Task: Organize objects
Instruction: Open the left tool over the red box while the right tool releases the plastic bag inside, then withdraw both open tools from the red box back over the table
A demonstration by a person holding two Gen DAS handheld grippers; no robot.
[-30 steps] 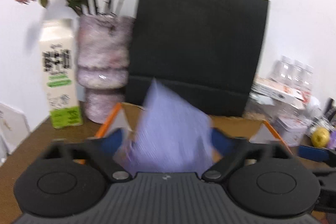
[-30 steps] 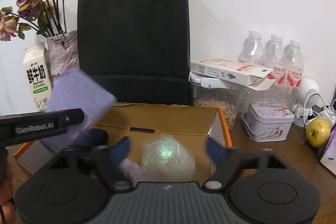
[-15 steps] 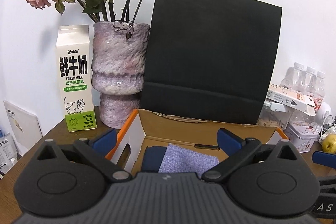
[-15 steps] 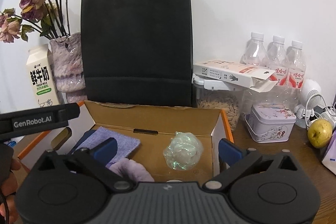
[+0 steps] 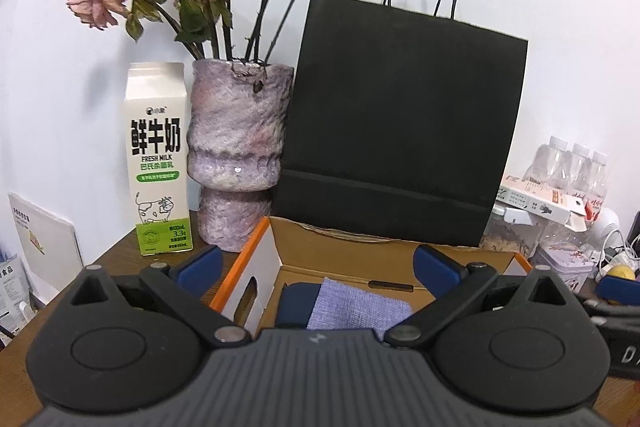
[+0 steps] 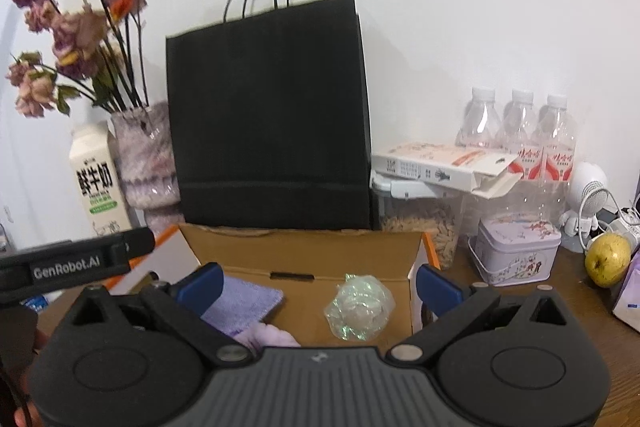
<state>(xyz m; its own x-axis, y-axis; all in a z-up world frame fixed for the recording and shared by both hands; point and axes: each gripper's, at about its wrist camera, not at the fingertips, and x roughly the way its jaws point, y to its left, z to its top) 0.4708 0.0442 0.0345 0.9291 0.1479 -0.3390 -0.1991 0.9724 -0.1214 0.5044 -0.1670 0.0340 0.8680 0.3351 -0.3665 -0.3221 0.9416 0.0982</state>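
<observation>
Purple cloth (image 5: 358, 305) lying flat in the open box (image 5: 256, 267), lower centre of the left view, a dark blue item just left of it, touching no fingers. In the right view, same cloth (image 6: 244, 301) at lower left of the box floor, crinkly clear ball (image 6: 360, 307) well apart to its right, a fuzzy lilac bit at the bottom edge. Left gripper (image 5: 316, 261) spread wide above the box, nothing pinched. Right gripper (image 6: 318, 281) spread wide too, ball between the fingers but untouched. Behind the box: black bag (image 5: 400, 131), vase (image 5: 236, 155), milk carton (image 5: 158, 159) at left; bottles (image 6: 520, 131), tin (image 6: 516, 251), apple (image 6: 608, 259) on the counter (image 6: 560, 291) at right
</observation>
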